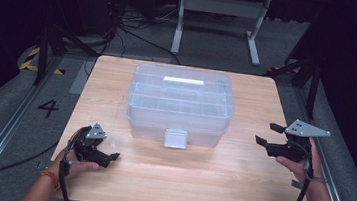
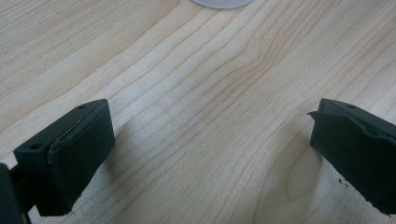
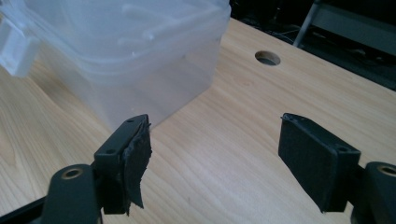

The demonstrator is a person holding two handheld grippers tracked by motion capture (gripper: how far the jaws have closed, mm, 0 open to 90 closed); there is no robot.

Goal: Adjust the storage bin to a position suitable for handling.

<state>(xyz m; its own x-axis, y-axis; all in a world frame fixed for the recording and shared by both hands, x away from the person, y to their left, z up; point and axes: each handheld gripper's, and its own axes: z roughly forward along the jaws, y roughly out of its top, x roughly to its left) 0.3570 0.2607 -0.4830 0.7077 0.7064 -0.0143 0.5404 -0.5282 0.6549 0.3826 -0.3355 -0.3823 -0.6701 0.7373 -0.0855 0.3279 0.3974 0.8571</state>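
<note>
The place looked like a lab or recording studio set up for handling trials. A plain wooden table (image 1: 118, 79) stood alone on grey carpet, ringed by black curtains and dark surroundings. Loose cables (image 1: 129, 22) ran across the floor behind it, near the white metal legs of a stand (image 1: 220, 14). Yellow-and-black hazard tape (image 1: 32, 60) and a large floor marking "4" (image 1: 48, 108) lay to one side. The tabletop had a round cable hole (image 3: 267, 58).
</note>
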